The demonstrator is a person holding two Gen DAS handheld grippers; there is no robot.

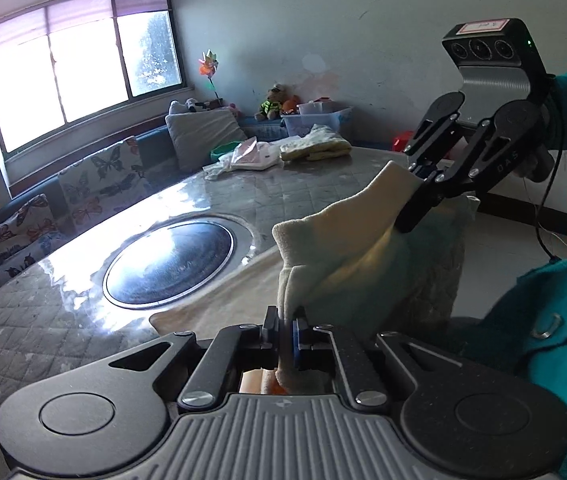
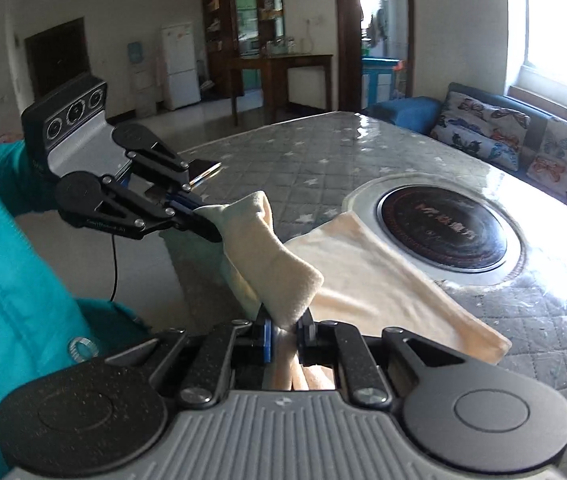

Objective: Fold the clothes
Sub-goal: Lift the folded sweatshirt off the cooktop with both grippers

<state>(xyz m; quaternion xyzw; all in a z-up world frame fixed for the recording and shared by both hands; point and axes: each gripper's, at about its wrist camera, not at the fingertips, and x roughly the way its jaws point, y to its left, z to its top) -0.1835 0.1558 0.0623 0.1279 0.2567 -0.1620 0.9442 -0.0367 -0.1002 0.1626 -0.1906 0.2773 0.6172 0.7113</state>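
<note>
While most of it lies spread on the quilted table [image 2: 323, 152], the cream garment [image 2: 367, 276] has its near edge lifted off the surface, stretched as a thick rolled band between the two tools. The left gripper [image 1: 286, 330] has its jaws closed on one end of that band, cloth bunched between the blue pads and trailing back under the tool. The right gripper [image 2: 285, 330] is clamped on the other end in the same way, fabric pinched between its pads and folds showing behind them.

From the left wrist view the right gripper [image 1: 423, 176] appears from outside, its fingers biting the raised corner, with part of the cloth hanging down past the table's edge. The right wrist view shows what that one hides: the flat part of the garment reaching across the table, its far edge touching the rim of the round inset cooktop [image 2: 443, 232], and one free corner lying toward the right. It also shows the left gripper [image 2: 199, 214] from outside, held by an arm in a teal sleeve [image 2: 3, 168].

The fabric looks soft and fleecy, pale cream with a warmer yellow tint in the folds. Folded pale cloth [image 1: 315, 146] sits at the table's far end in the left view.
</note>
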